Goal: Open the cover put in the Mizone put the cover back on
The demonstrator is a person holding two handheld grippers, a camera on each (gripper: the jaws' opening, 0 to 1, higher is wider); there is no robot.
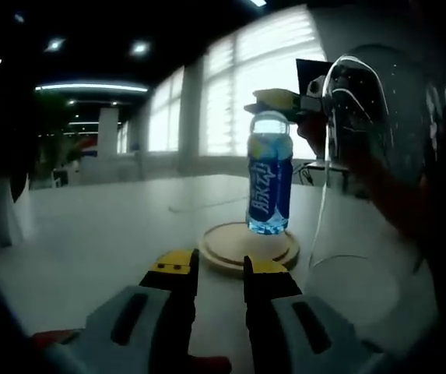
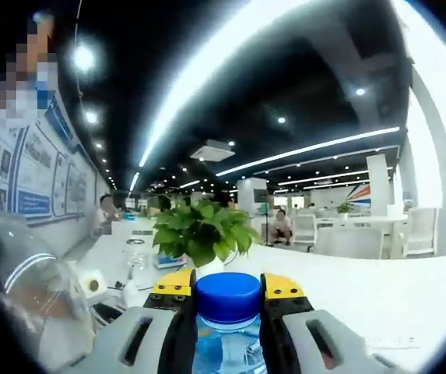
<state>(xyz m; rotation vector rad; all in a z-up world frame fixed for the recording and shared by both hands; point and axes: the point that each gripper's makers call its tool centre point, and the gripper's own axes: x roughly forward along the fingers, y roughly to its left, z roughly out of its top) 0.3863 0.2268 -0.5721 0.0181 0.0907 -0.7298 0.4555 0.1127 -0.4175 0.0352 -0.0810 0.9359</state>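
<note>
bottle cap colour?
Blue. The cap shows best in the right gripper view, between the right tongs.

A white counter [image 1: 90,234] spans the lower frame under bright windows [image 1: 254,86]. At centre, a leafy potted plant [image 2: 199,230] stands; seated people [image 2: 282,226] are beyond, a paper roll [image 2: 92,283] lower left.

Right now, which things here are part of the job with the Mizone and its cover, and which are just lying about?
Part of the job:
- Mizone bottle
- clear cover
- round wooden base
- right gripper, clamped at the blue cap
- left gripper, open

Just lying about:
- potted plant
- tissue roll
</note>
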